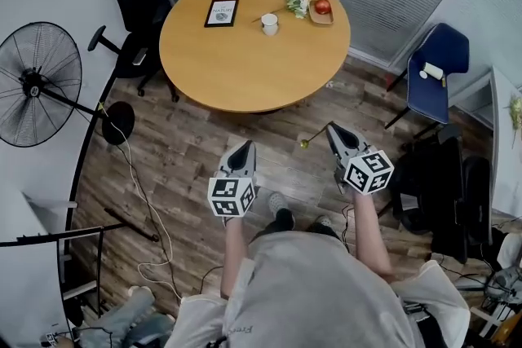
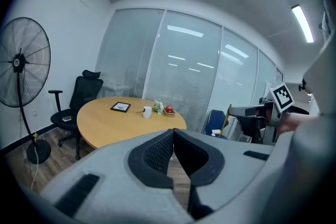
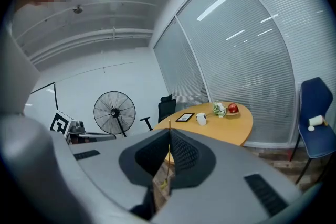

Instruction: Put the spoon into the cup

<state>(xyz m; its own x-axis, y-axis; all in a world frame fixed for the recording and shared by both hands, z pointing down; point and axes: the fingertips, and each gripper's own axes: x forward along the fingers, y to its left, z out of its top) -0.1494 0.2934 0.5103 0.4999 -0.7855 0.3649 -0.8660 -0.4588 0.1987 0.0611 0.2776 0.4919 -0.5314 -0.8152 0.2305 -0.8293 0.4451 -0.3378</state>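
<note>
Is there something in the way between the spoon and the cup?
Nothing visible. The right gripper holds the spoon; only floor and bare table lie between it and the cup.

The desk stands far, with the cup near its far edge — a picture frame to the cup's left, flowers and an apple to its right. A fan stands left of the desk, a chair right. Near, over the floor — the left hand-held gripper and the right hand-held gripper, the spoon in the right one.
</note>
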